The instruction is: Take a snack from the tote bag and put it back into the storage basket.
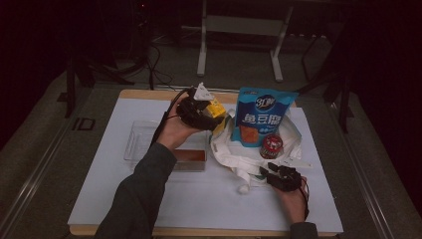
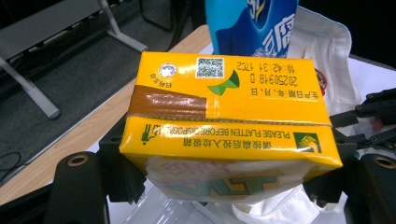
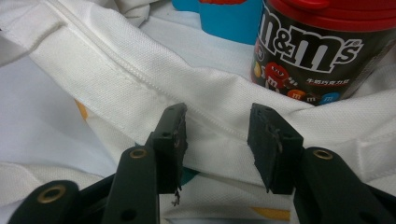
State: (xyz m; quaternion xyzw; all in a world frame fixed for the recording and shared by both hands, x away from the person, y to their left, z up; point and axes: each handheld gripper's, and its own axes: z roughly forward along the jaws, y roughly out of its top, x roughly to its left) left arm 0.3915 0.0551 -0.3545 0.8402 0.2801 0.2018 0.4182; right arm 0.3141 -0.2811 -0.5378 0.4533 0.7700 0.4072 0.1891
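Yellow carton (image 2: 229, 116) crosswise between jaws

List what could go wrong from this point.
1. The left gripper holds the yellow drink carton only by its ends, so it may slip or crumple.
2. The right gripper is open at the white tote bag's hem; closing could tug the fabric and tip the M&M's jar.

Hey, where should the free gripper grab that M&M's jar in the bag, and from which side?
Probably by the red lid end of the M&M's jar, from above. It stands in the white bag, whose fabric hides its base, with the blue pouch right behind. The right gripper is open at the near rim.
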